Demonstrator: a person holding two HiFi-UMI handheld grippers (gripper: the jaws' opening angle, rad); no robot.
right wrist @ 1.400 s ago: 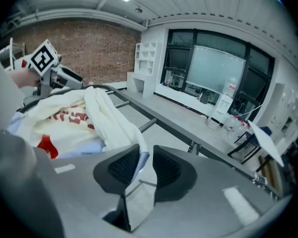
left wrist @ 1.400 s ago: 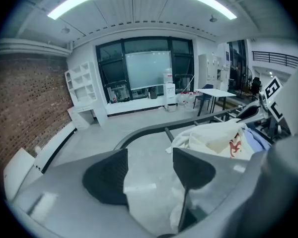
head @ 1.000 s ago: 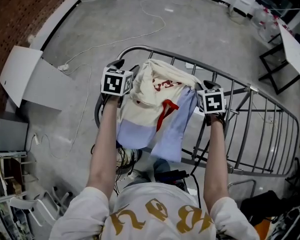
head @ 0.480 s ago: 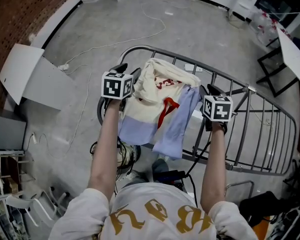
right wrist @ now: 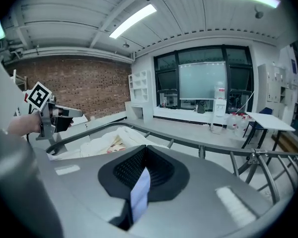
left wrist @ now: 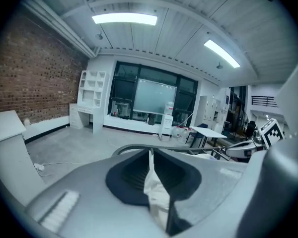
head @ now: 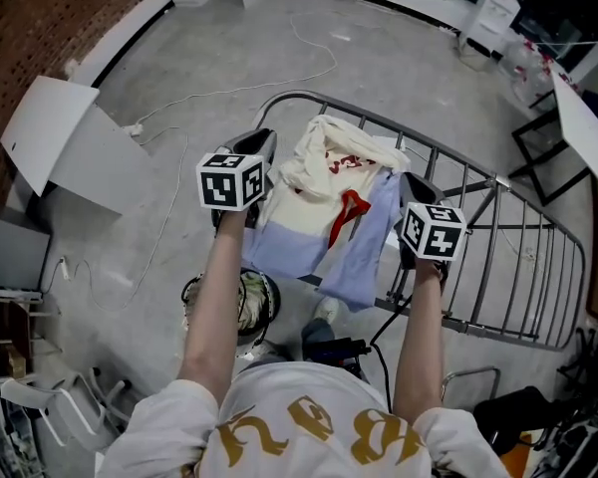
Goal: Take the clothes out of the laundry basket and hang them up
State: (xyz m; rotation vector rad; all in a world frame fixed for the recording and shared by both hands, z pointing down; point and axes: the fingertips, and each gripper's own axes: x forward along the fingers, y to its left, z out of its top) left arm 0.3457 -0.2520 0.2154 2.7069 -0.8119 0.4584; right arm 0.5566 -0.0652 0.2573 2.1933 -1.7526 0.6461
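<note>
room: concrete floor point(head: 229, 48) spreads under and ahead of the left tool point(head: 262, 139) and the right tool point(head: 416, 185). A brick wall point(head: 40, 18) runs far out to the left of the left tool. Dark windows point(left wrist: 154, 95) face both tools across the room, with strip lights point(left wrist: 124, 18) on a ribbed ceiling overhead.
surface: a white surface point(head: 590, 118) stands well off to the right of the right tool. What it carries cannot be made out.
drying rack point(head: 448, 154): grey metal. Its bars run under and out to the right of the right tool, and its curved end rail passes just ahead of both tools.
white board point(head: 70, 147): leans on the floor, well to the left of the left tool.
garment point(head: 314, 202): cream upper part with red print, pale blue lower part. It is stretched between the two tools, with the far part bunched on the rack's curved end and the blue hem hanging toward the person.
laundry basket point(head: 189, 302): dark and round, on the floor below and behind the left tool. Patterned clothes point(head: 244, 302) are bunched inside.
left tool: jaws pressed together on a fold of cream cloth point(left wrist: 156, 195) at the garment's left edge.
right tool: jaws have just been closing and pinch a strip of pale blue cloth point(right wrist: 140, 192) at the garment's right edge.
</note>
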